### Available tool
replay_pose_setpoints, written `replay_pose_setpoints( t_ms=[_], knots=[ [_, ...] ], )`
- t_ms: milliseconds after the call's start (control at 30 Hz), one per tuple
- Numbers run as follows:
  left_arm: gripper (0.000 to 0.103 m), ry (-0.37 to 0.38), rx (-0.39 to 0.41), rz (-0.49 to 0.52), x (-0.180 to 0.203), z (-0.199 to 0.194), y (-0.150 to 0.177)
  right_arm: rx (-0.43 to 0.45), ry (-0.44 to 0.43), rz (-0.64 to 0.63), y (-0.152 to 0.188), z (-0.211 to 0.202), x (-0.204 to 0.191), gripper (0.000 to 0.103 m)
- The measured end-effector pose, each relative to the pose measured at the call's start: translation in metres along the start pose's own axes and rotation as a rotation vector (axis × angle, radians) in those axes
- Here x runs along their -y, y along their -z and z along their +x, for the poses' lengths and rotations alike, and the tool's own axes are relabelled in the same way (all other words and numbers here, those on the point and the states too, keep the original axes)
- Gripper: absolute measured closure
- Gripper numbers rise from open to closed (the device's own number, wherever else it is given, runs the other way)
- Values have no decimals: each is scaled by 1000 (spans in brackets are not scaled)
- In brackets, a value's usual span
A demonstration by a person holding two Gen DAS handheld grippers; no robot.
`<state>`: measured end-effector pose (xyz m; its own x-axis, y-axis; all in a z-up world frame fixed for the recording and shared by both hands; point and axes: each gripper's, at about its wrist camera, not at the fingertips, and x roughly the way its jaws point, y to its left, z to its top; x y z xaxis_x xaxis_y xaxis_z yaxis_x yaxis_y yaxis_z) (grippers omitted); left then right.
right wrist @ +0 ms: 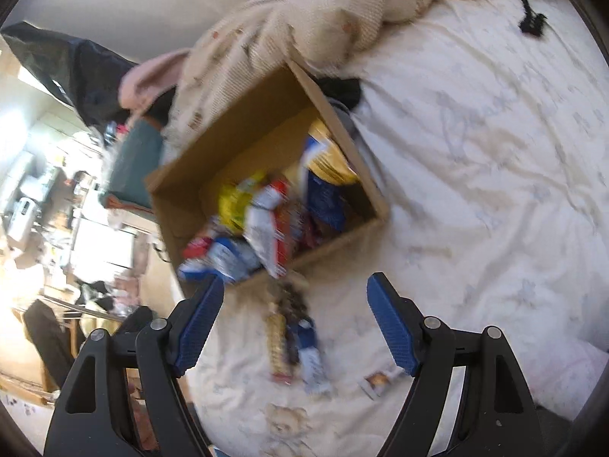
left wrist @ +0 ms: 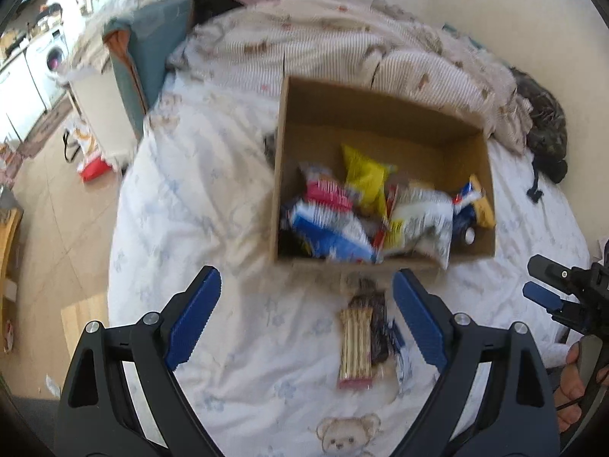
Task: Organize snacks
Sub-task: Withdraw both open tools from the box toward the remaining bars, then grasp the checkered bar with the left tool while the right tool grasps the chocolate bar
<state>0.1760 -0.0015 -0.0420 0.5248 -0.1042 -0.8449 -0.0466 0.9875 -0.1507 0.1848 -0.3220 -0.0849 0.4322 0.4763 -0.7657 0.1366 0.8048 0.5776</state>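
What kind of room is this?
Most likely a bedroom in a small home: a bed sheet with a teddy bear print, a rumpled quilt, and a cardboard box of snacks on the bed.

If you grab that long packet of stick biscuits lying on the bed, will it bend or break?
The stick biscuit packet looks long, flat and straight, so it probably stays fairly stiff. The thin sticks inside would likely snap if squeezed hard. It lies on the soft bedsheet, so it may sink as fingers close.

snack packets (left wrist: 342, 213) blurred, no lettering legible anywhere
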Motion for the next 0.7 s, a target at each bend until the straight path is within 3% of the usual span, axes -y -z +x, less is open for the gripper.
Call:
replay_pose_setpoints(
  t_ms=[167, 333, 533, 700],
  knots=[
    [13, -3, -117, -20, 8, 31, 24, -109, 136, 78, 15, 22, 31, 23],
    [13, 10, -272, -14, 27, 77, 43, -204, 163, 187, 25, 40, 55, 23],
    [14, 4, -310, 55, 44, 100, 55, -289, 260, 266, 38, 58, 72, 23],
    [15, -34, -292, 88, 45, 104, 55, -334, 326, 203, 47, 77, 64, 23]
  ],
)
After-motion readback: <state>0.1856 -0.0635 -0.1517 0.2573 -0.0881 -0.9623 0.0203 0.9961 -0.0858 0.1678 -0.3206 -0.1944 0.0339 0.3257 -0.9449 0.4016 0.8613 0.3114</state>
